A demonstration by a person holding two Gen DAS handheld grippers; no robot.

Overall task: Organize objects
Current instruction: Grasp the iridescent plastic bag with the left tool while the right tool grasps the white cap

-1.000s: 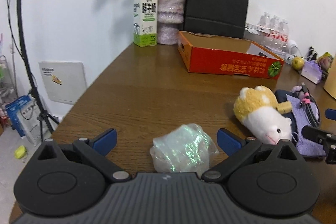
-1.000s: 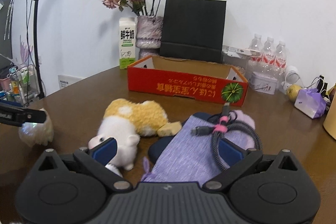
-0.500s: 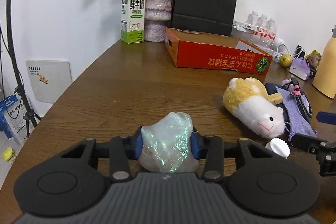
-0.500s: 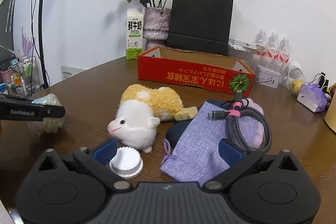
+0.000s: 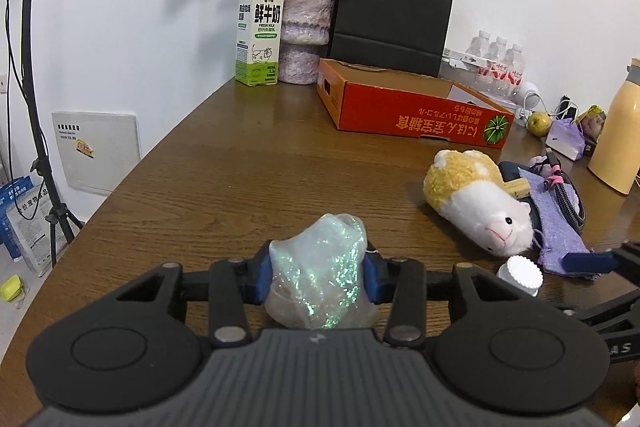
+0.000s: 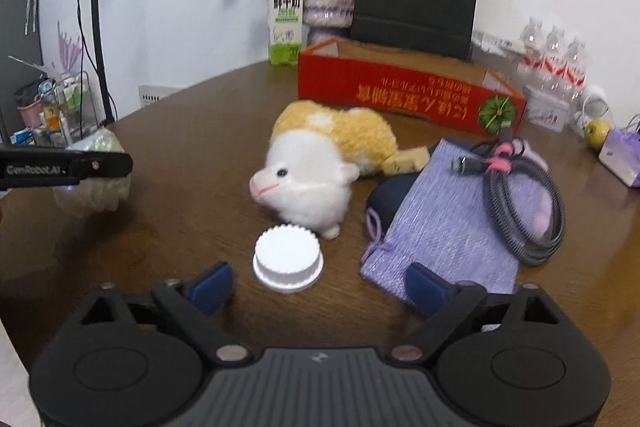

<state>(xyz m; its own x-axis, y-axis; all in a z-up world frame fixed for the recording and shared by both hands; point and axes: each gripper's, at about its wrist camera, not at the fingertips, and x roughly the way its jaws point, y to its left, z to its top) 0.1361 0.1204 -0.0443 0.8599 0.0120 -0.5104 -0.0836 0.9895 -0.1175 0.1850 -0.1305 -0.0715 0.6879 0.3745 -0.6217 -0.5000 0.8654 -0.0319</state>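
Observation:
My left gripper (image 5: 318, 277) is shut on a crumpled iridescent plastic bag (image 5: 324, 239), low over the brown table (image 5: 248, 179); the blue pads press its sides. The right wrist view shows this bag (image 6: 100, 195) at far left. My right gripper (image 6: 318, 287) is closing, its pads still wide apart. A white ribbed cap (image 6: 288, 257) stands on the table just at its fingertips, left of centre, touched by neither pad. Behind the cap lies a yellow-and-white plush toy (image 6: 320, 163). A purple pouch (image 6: 448, 227) with a coiled cable (image 6: 532, 195) lies to the right.
A shallow red cardboard box (image 5: 412, 119) lies open at the back. Behind it stand a milk carton (image 5: 258, 35), a vase of dried roses (image 5: 306, 35) and a black paper bag (image 5: 392, 23). Water bottles (image 6: 554, 63) and a yellow flask (image 5: 618, 131) are on the right. A light stand (image 5: 36, 67) rises left of the table.
My left jaws closed on the iridescent bag and have kept hold of it. My right gripper dipped and advanced, the white cap came into view at its tips, and its jaws narrowed slightly.

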